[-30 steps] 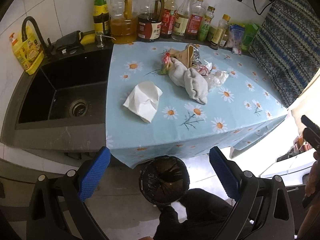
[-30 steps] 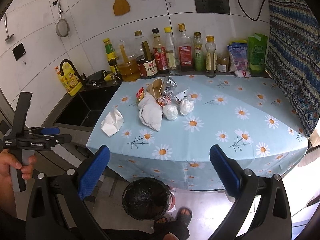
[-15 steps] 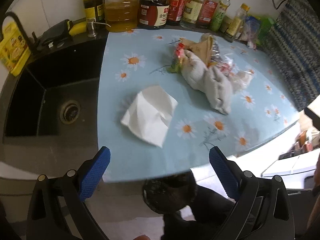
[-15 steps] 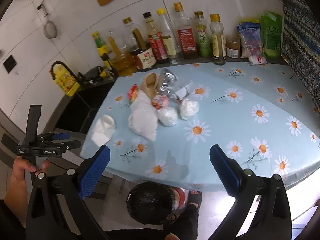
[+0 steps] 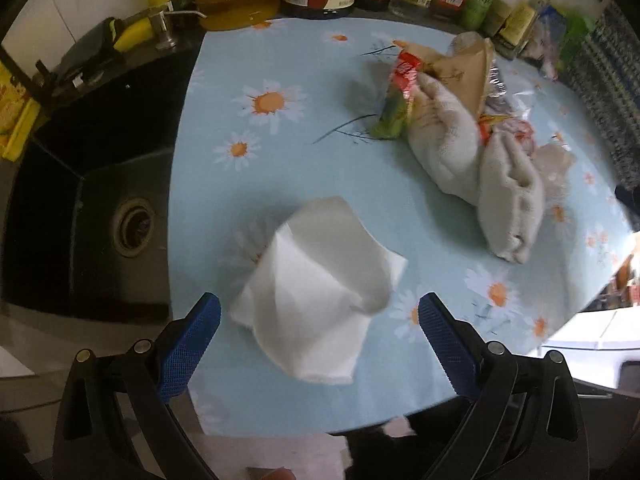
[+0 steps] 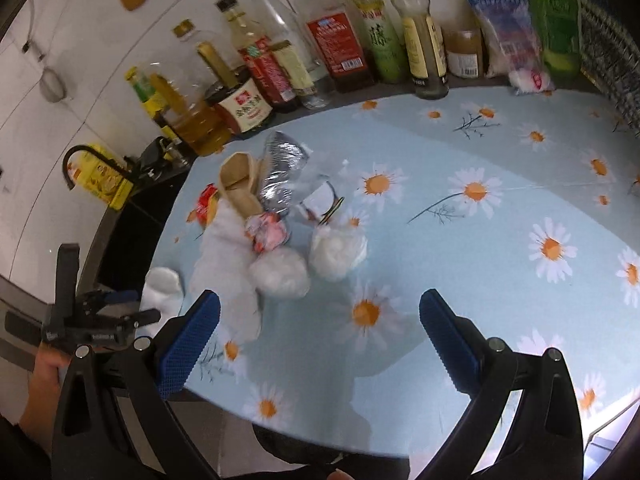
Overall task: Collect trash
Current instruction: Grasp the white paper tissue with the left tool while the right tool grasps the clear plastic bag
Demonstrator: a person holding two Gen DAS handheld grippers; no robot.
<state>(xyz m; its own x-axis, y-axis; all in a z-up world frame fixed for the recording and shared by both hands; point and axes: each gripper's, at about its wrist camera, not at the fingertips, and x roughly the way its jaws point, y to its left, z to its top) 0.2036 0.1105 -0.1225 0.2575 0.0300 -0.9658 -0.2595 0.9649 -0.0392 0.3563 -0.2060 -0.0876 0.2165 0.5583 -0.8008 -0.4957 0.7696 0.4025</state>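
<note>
I am holding my left tongs (image 5: 319,318) released, the blue pads spread wide, hovering just over the near edge of the worktop (image 5: 304,152) with the white crumpled napkin (image 5: 320,296) lying between them, untouched. The lower end of the napkin is sitting close to the worktop's edge; below that, everything is blurring into dark shapes I cannot make out.

My right tongs (image 6: 319,316) are also spread open and gripping nothing, hanging above the daisy-patterned cloth. From this view the napkin (image 6: 162,290) is showing only as a small white patch, partly cut off behind my left pad.

Farther in, the trash pile (image 6: 276,216) is lying mid-worktop: a grey rag, two white wads, a brown paper pouch, red wrappers and crinkled clear plastic, all touching. The right view is showing the two wads plainly; the left view is mostly hiding them behind the rag (image 5: 476,164).

The black sink (image 5: 100,184) is appearing empty beside the cloth. Bottles (image 6: 320,40) are lining the back wall, their tops cut off in the left view.
</note>
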